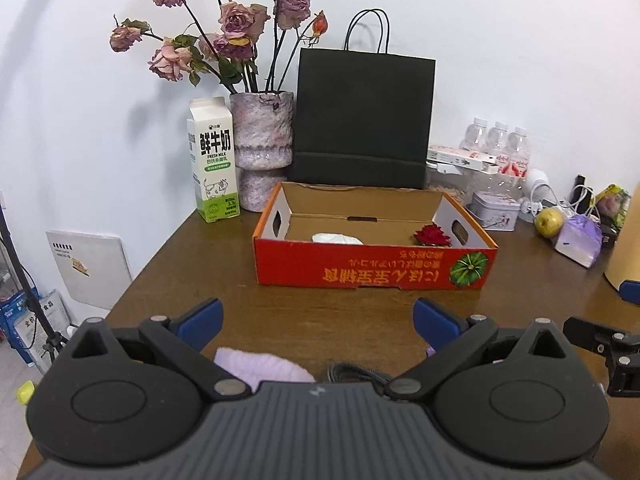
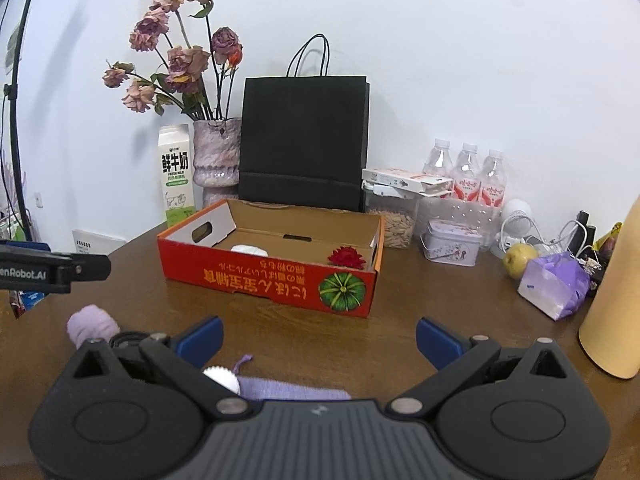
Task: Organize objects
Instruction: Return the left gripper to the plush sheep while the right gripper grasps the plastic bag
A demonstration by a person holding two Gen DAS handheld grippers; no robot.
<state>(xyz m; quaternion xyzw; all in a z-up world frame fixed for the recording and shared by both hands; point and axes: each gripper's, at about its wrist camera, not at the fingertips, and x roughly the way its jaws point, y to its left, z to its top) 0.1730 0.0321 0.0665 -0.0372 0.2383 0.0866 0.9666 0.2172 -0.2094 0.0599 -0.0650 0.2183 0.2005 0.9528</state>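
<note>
Brown desk (image 1: 200, 264) against white wall. Red cardboard box (image 1: 372, 268) mid-desk holds red flower (image 1: 433, 236) and white item (image 1: 337, 239). Left hand-held gripper (image 1: 318, 318) and right hand-held gripper (image 2: 319, 338): both wide open, empty.

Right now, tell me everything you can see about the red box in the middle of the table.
The red box is an open-topped cardboard tray, red-orange outside, plain brown inside, with white end walls cut with oval handle holes. Its front wall carries yellow print, seemingly upside down, and a green pumpkin picture. It sits flat on the brown table, in front of the black bag. Inside lie a white object and a red flower at opposite ends. Neither gripper touches it.
</note>
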